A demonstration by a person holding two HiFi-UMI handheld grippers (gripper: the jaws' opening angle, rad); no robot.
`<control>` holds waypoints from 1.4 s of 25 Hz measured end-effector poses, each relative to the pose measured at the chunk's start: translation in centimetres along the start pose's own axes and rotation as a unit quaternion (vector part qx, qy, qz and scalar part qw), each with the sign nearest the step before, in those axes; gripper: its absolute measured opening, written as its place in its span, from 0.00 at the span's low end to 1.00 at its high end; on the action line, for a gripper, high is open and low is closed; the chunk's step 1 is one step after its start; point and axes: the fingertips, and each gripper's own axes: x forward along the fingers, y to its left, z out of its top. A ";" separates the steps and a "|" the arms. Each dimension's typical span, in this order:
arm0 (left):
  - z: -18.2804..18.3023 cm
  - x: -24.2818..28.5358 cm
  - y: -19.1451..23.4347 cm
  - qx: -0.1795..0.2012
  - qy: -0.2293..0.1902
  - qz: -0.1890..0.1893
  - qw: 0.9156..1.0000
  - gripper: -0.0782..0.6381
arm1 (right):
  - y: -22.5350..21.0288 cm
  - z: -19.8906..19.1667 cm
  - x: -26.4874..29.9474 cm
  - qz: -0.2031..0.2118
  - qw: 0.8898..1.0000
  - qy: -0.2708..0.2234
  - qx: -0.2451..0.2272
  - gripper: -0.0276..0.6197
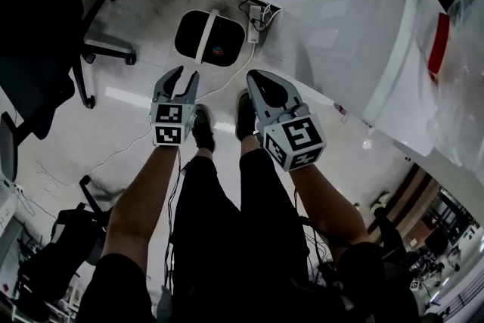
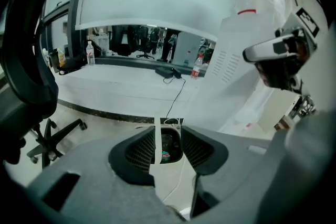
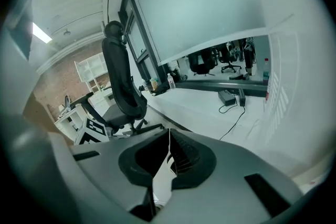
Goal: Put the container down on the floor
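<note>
The black oval container with a white handle point(image 1: 210, 38) rests on the floor. Above it, the left tongs point(image 1: 186, 76) gape empty and the right tongs point(image 1: 254, 76) are clenched (also empty). Stepping forward carelessly could kick it.

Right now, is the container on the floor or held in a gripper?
On the floor: the container rests there, clear of the open left gripper and the right gripper.

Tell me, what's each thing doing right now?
container, resting on the floor, nothing holding it
left gripper, open, empty
right gripper, shut, empty
office chair, standing upright
power strip, cable plugged in
</note>
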 end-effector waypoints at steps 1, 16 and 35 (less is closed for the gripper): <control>1.6 -1.2 -0.1 0.001 -0.018 0.000 1.000 0.33 | 0.2 1.0 -0.4 -0.004 1.000 -0.004 -0.003 0.06; 20.2 -17.8 -7.4 -0.014 -0.191 -0.032 0.981 0.21 | 3.6 15.6 -9.1 -0.031 0.995 -0.097 -0.013 0.06; 30.4 -32.8 -10.8 0.018 -0.252 -0.046 0.967 0.12 | 8.5 26.5 -19.8 -0.042 0.985 -0.162 -0.049 0.05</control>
